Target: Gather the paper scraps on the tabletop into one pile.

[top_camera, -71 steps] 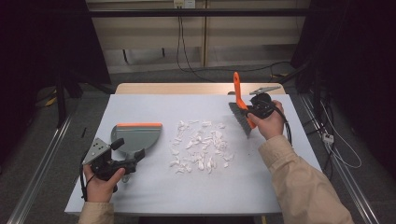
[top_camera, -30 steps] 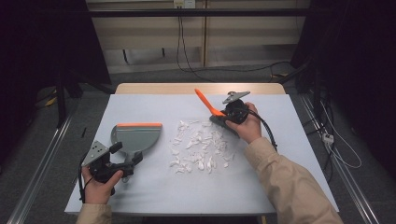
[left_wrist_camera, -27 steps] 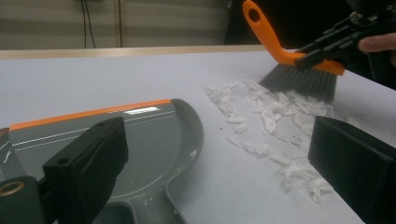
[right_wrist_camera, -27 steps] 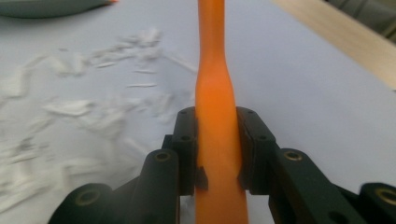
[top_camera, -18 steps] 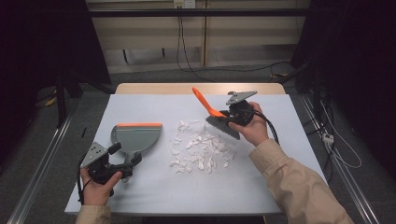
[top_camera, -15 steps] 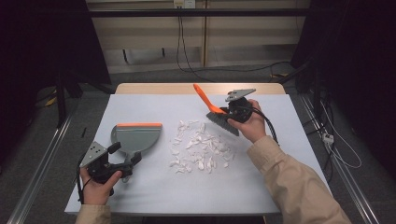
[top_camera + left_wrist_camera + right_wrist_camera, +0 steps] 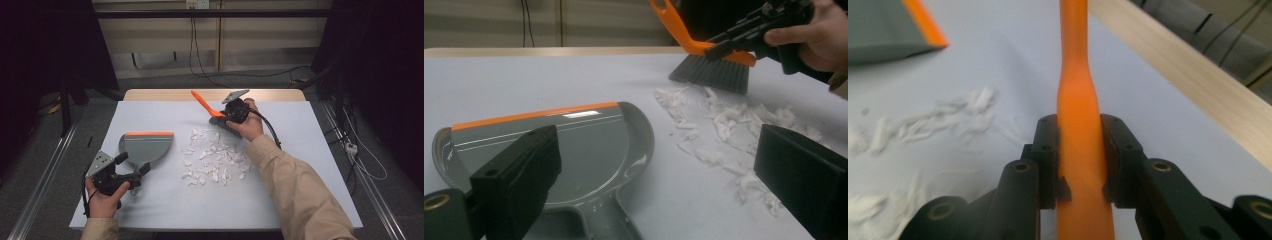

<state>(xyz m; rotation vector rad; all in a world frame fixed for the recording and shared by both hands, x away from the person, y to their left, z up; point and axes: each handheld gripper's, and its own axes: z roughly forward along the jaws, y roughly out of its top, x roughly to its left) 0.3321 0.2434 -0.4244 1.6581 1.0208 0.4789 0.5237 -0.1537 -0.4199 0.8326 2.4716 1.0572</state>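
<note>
Item: hand brush (image 7: 215, 112), orange plastic handle with a dark bristle head, held at the far side of the table (image 7: 150, 215) just beyond the heap of white paper scraps (image 7: 215, 160); in the left gripper view its bristles rest at or just above the far edge of the heap. We judge it light and rigid in the handle, soft and springy in the bristles, the smooth plastic liable to twist in a grip; the flat neck near the head is the sensible place to hold, and that is where we have it. Our right gripper (image 7: 1079, 150) is clamped on this neck, one pad against each side, with no gap showing. Item: dustpan (image 7: 146, 147), grey with an orange lip, lying flat at the left of the heap, lip turned to the far side; we judge it light, stiff and apt to slide on the smooth tabletop, best taken by its short handle at the near end. Our left gripper (image 7: 664, 185) stands wide, the handle between its jaws but untouched. Item: scraps, very light, loose, easily scattered by a quick stroke.
</note>
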